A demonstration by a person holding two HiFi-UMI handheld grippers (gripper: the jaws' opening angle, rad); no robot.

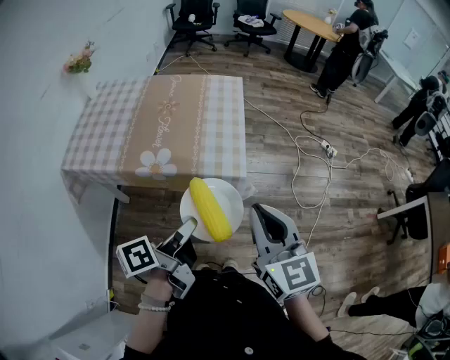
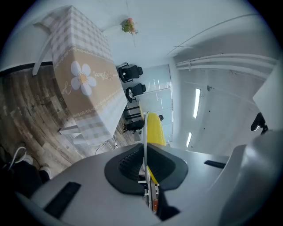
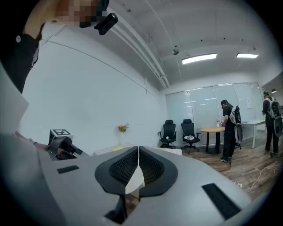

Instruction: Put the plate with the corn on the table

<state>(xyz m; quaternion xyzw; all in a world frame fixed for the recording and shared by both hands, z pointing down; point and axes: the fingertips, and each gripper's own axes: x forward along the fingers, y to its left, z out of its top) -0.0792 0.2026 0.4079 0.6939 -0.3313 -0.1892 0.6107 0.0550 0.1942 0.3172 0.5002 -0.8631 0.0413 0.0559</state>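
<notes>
Plate (image 1: 230, 199) with a yellow corn cob (image 1: 209, 209) lying across it hangs in the air over the wood floor (image 1: 295, 140), at the near edge of the desk (image 1: 176, 119), which is draped in a checked cloth with a daisy print. The left gripper (image 1: 188, 228), rolled onto its side, has its jaws clamped on the plate's near rim; the left gripper view shows that rim edge-on between the dark pads (image 2: 128, 165), with the cob (image 2: 154, 128) beyond. The right gripper (image 1: 259, 211) sits just beside the plate's right edge, its jaws closed together. White cables (image 1: 309, 151) trail across the floor, and black office chairs (image 1: 195, 17) stand by the far wall.
</notes>
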